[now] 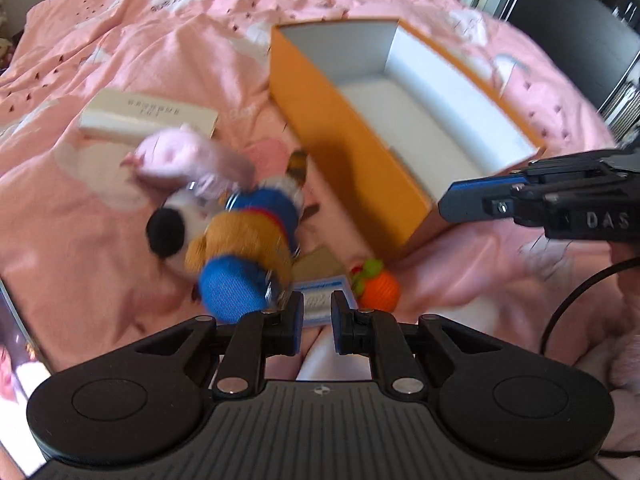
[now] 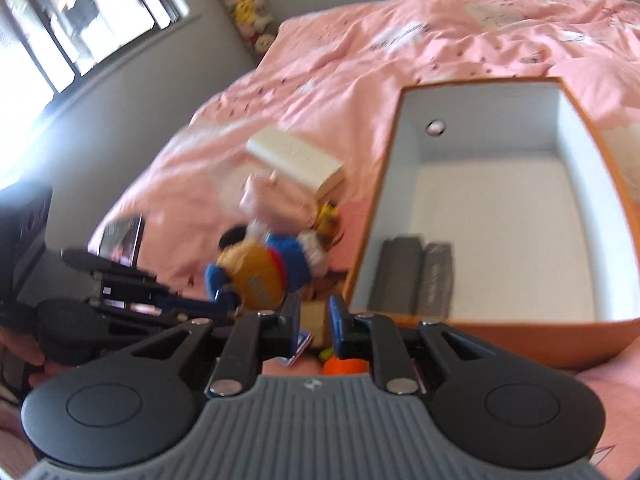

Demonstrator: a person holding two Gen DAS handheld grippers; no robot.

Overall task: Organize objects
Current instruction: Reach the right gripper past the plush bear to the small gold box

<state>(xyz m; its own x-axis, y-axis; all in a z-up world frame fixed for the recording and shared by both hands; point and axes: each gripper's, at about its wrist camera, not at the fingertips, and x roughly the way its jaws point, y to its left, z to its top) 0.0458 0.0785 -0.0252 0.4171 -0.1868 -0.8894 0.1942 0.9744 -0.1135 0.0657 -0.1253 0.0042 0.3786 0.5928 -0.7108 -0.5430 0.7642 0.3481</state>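
Plush toy (image 1: 240, 240), one, beside one orange box (image 1: 340, 128); left gripper (image 1: 318, 312) clenched, right gripper (image 2: 315, 320) barely parted.

Box (image 1: 352, 128) on the bedspread (image 1: 120, 40) to your right, plush toys (image 1: 240, 232) just left of it, flat carton (image 1: 148, 118) behind them, knitted fruit (image 1: 378, 286) and card (image 1: 324, 300) nearest you.

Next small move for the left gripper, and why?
Probably carry the plush bundle rightward in the left wrist view, over the open top of the box. The left gripper is shut with the bundle's metal clip at its fingertip, though blur hides whether it truly grips. The box lies close beside the bundle, and most of its floor is bare.
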